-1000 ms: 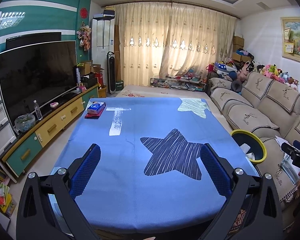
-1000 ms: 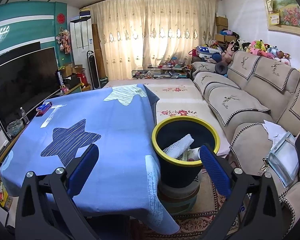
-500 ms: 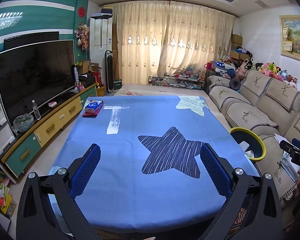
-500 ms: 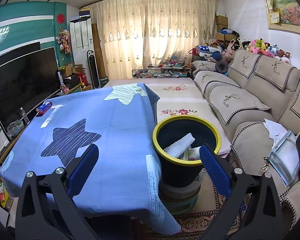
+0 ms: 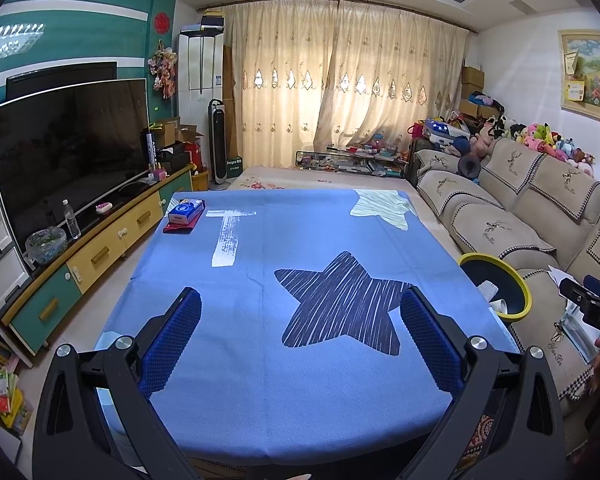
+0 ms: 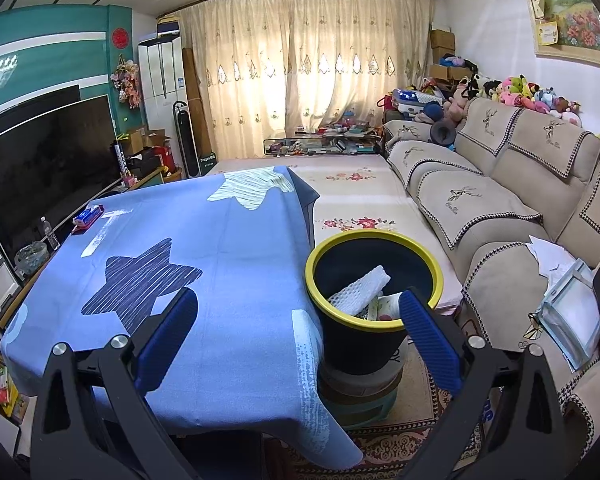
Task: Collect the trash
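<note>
1. Your left tongs [image 5: 300, 340] hang spread wide and empty over the bench [image 5: 320, 400].
2. Your right tongs [image 6: 300, 332] gape empty too, just before the bin [image 6: 380, 236].
3. The trash, a white foam net [image 6: 362, 286] and a paper scrap [image 6: 386, 308], lies inside the bin: likely light, soft, crushable. Pinch the net's middle gently.

Left tool [image 5: 300, 328] and right tool [image 6: 298, 324] both held level, blue fingers spread wide, gripping nothing

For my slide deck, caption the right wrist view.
Open right gripper above table edge, beside yellow-rimmed trash bin holding white foam netting.
</note>
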Tool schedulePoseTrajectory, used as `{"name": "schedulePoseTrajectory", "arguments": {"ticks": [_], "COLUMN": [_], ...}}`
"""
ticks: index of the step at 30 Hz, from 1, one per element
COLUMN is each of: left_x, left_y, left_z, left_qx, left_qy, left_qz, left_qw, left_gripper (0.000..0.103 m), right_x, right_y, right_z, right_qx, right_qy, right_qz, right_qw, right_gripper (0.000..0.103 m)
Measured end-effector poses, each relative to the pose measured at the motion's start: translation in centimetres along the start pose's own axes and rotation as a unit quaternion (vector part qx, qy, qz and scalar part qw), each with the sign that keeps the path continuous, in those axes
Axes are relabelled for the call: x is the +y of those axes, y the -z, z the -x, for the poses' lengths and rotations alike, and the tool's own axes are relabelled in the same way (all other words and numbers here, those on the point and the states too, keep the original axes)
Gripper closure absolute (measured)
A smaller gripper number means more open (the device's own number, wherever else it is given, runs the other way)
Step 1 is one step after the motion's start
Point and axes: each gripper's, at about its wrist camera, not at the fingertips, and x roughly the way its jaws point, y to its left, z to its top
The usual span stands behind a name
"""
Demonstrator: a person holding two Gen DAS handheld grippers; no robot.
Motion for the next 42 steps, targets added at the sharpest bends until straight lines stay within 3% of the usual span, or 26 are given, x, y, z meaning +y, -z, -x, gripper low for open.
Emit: {"name": "schedulePoseTrajectory", "arguments": {"ticks": [42], "left_x": [0.03], "left_y": [0.38], "left_z": [-0.33], "left_qx": [0.003], "left_qy": [0.000], "left_qz": [0.001], "left_qw": [1.0000], "left_gripper": [0.005], "right_x": [0.22], "right_y": [0.24], "right_z": [-0.35], "right_qx": [0.002], "right_qy": [0.001], "right_qz": [-0.003], "right_qw": [1.000], "right_gripper": [0.007]}}
